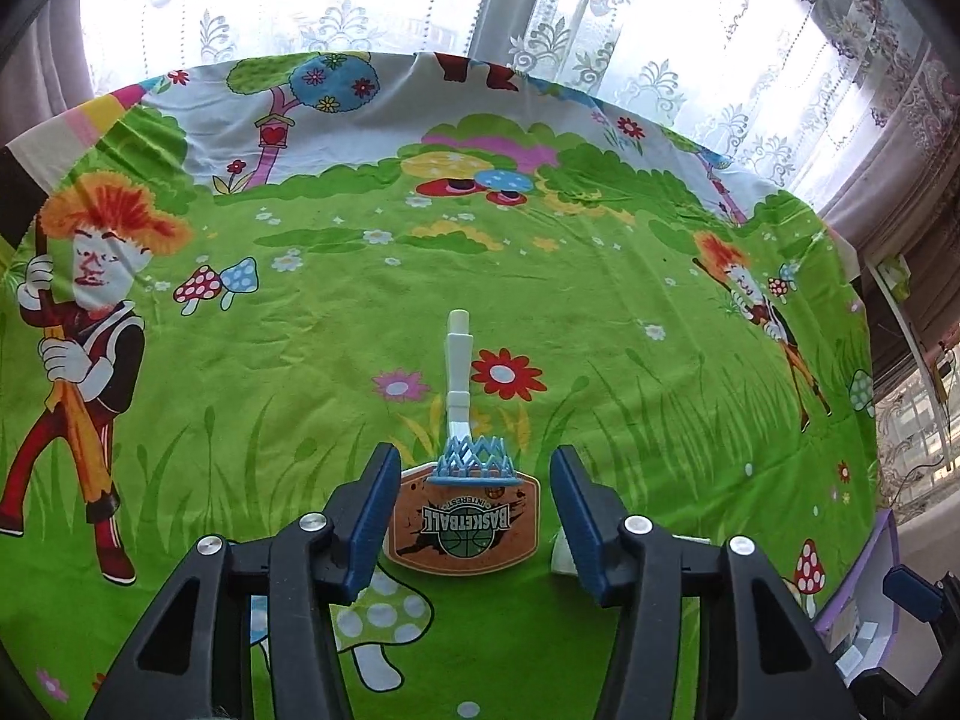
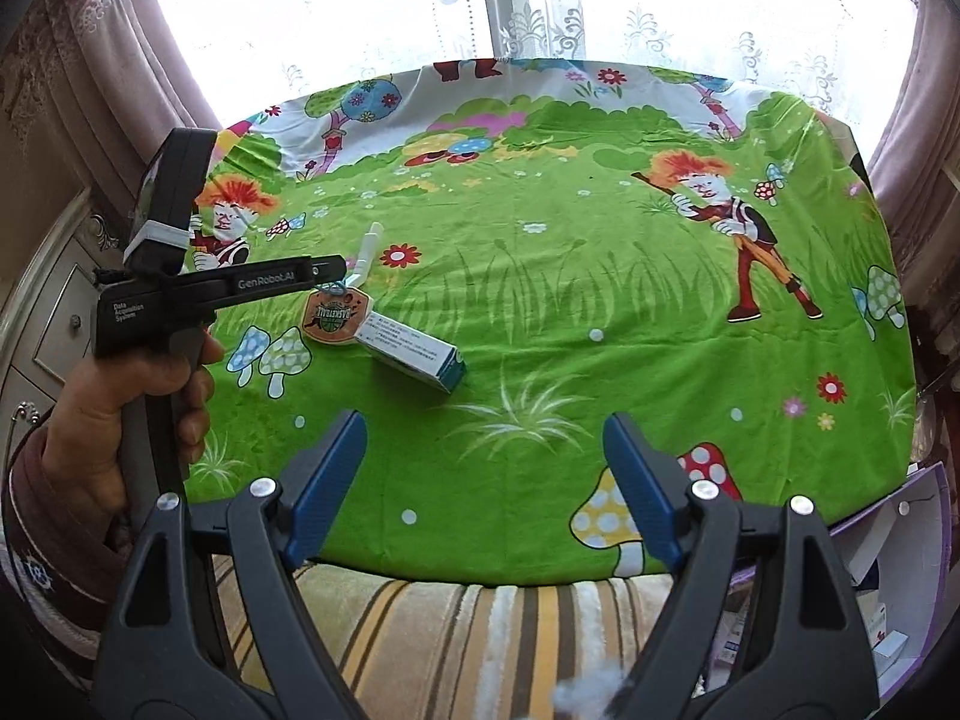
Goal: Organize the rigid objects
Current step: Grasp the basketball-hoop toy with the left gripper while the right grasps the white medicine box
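Observation:
A toy basketball hoop (image 1: 462,528) lies flat on the green cartoon cloth, with an orange backboard, a blue net and a white pole pointing away. My left gripper (image 1: 474,516) is open, its blue pads on either side of the backboard, not touching it. In the right wrist view the hoop (image 2: 333,315) lies left of centre, under the left gripper's tip (image 2: 327,269). A white and teal box (image 2: 414,354) lies just right of the hoop. My right gripper (image 2: 483,492) is open and empty above the table's near edge.
The cloth-covered table (image 2: 600,300) stands before a lace-curtained window. A purple storage box (image 2: 900,570) with small cartons sits off the right edge, also in the left wrist view (image 1: 864,618). A striped cushion (image 2: 450,630) lies below the near edge.

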Demonstrator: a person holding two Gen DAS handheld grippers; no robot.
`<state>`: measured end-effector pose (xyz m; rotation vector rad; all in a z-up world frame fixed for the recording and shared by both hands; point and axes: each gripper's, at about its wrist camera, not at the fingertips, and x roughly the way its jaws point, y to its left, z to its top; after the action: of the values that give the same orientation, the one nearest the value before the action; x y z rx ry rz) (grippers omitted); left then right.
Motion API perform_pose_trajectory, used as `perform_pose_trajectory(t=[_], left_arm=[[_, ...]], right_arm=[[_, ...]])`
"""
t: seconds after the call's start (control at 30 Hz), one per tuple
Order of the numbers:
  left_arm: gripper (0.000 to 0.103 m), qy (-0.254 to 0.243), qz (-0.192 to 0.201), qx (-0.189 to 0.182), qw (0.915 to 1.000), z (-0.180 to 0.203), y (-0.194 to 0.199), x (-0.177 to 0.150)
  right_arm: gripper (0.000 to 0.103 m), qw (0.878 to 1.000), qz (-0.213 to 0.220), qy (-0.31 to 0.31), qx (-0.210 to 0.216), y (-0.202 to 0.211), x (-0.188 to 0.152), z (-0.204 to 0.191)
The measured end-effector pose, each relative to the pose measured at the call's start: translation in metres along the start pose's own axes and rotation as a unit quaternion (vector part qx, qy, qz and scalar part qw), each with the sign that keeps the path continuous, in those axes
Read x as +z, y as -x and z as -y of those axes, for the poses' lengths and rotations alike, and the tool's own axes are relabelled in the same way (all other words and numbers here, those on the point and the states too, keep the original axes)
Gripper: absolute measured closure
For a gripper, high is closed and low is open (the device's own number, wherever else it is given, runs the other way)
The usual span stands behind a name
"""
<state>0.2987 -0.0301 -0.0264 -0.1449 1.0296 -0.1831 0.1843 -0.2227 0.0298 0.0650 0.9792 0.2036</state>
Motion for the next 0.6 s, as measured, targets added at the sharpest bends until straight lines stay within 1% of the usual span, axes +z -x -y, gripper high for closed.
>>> perform_pose_trajectory(t=[0.03,0.13,0.3,0.47,0.6], left_arm=[[0.050,-0.004,-0.002,0.003,1.0000,0.001,-0.003,-0.001],[0.066,-0.018,-0.012,0.009,0.9997,0.001,-0.013,-0.003],[0.067,-0.026,-0.005,0.002,0.9996,-0.001,-0.013,-0.003],[0.067,0.011,-0.002,-0.021,0.9997,-0.017,-0.005,-0.007],[0.067,0.027,0.011,-0.027,0.9992,-0.027,0.008,-0.010]], right_arm=[[0.020,1.000,-0.002,-0.001,0.003,-0.004,0.001,-0.003],[0.020,1.000,-0.010,-0.006,0.006,-0.018,0.003,-0.012],[0.020,1.000,-0.022,-0.020,0.006,-0.041,0.005,-0.026],[0.020,0.998,-0.038,-0.055,0.002,-0.065,0.007,-0.034],[0.020,0.996,-0.050,-0.077,-0.010,-0.084,0.010,-0.041]])
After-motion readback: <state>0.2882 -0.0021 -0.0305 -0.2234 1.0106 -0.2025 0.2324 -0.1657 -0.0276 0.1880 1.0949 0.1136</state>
